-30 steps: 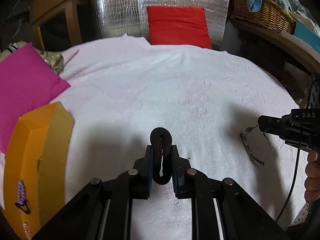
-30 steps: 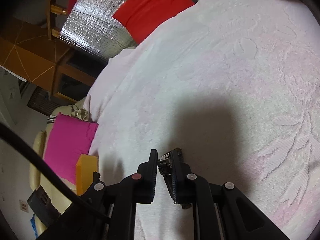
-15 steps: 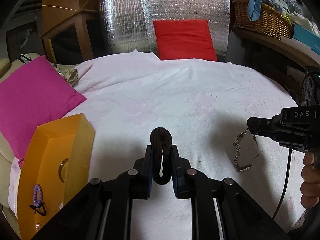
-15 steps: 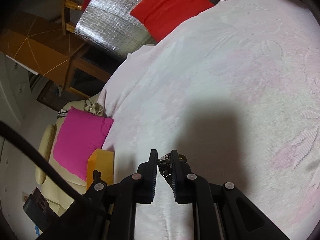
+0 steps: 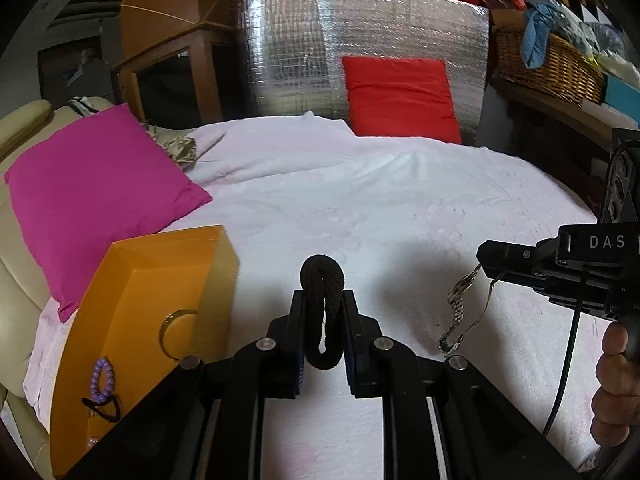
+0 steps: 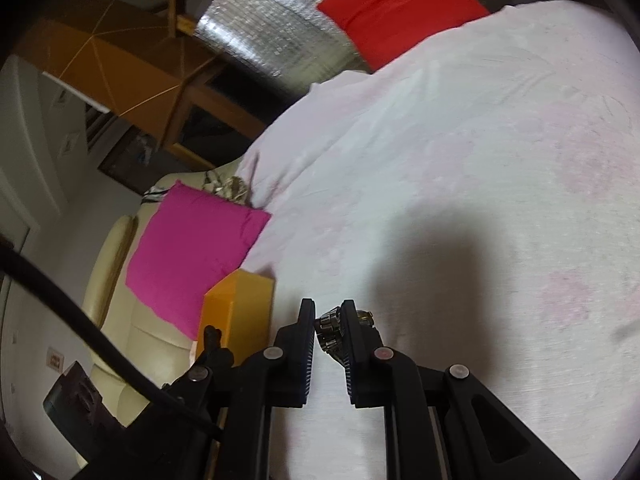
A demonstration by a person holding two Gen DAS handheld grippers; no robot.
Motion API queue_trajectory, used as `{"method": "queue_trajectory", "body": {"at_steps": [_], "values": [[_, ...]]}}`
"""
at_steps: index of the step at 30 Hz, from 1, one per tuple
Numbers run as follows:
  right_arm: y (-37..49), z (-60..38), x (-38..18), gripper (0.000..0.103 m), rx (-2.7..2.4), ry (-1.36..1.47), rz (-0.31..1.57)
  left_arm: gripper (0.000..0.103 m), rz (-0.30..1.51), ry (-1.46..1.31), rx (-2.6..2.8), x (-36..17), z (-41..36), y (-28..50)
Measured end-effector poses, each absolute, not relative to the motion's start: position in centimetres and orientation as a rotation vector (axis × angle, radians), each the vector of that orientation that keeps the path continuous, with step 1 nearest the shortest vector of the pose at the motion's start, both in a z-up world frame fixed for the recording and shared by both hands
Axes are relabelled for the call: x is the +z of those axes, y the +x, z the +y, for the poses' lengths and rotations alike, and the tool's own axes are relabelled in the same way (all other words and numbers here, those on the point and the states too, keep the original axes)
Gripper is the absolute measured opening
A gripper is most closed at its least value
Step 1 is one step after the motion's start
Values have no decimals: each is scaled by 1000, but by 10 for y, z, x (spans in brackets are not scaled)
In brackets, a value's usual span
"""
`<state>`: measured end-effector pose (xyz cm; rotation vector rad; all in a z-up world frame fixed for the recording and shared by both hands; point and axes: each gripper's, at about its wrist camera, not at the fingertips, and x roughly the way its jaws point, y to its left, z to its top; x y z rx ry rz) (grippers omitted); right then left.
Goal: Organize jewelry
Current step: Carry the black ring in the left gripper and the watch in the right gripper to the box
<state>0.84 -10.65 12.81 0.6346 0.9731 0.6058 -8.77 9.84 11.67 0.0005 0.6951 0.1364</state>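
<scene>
Orange box: an open rectangular orange cardboard box (image 5: 132, 292) lies on the cloth to the left of the left gripper, its near end beside that gripper's left finger base.
Box contents: a thin gold-coloured metal bangle (image 5: 176, 332) leans at the box's right wall; nearer the camera sit a small purple bead bracelet (image 5: 102, 378) and a black elastic hair loop (image 5: 102, 406) just below it.
Pink cushion: a magenta square fabric cushion (image 5: 96, 196) rests beyond the box, far left of the left gripper.
Left gripper: the black two-finger left gripper (image 5: 322, 312) is clamped on a thick black braided-cord loop (image 5: 322, 312), which stands upright between the fingers and pokes out above their tips.
Bed cover: a pale pink embossed cloth (image 5: 360, 200) spreads ahead of and under both grippers.
Red cushion: a red rectangular fabric cushion (image 5: 400, 98) stands far ahead, against a silver quilted foil panel (image 5: 312, 48).
Watch: a silver metal link-bracelet wristwatch (image 5: 460, 312) hangs to the right of the left gripper, its lower end close to the cloth.
Right gripper: the black two-finger right gripper (image 6: 329, 322) pinches the watch band between its fingertips; the right wrist view shows the links squeezed there.
Basket: a woven wicker basket (image 5: 552, 64) sits far ahead on the right.
</scene>
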Motion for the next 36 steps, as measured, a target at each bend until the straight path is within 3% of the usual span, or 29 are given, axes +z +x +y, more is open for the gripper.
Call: {"method": "queue_trajectory", "body": {"at_steps": [18, 36], "values": [[-18, -24, 184, 14, 788, 515, 873, 17, 584, -99, 340, 144, 187, -123], [13, 135, 176, 14, 849, 351, 945, 17, 773, -196, 482, 86, 276, -109]]}}
